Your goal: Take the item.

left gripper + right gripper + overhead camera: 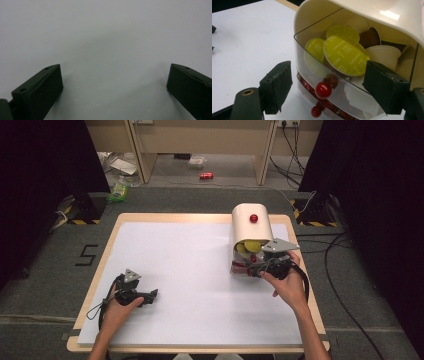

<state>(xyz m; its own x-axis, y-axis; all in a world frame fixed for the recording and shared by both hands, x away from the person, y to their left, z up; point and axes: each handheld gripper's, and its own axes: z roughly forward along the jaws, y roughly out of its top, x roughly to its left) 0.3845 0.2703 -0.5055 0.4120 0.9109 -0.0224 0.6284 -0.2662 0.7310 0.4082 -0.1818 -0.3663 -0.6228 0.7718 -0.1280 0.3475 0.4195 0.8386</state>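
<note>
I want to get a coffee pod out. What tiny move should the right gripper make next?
Probably ease the right gripper forward and close on the upper red knob. The knob sits between its open fingers but is not yet touched, and the clear drawer of pods looks only partly pulled out.

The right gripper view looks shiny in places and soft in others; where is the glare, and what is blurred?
Right gripper view: glare sits on the cream plastic capsule dispenser's top and the round red knob; the near black jaws look soft. Left gripper view: a faint shadow on the white table sheet.
</note>
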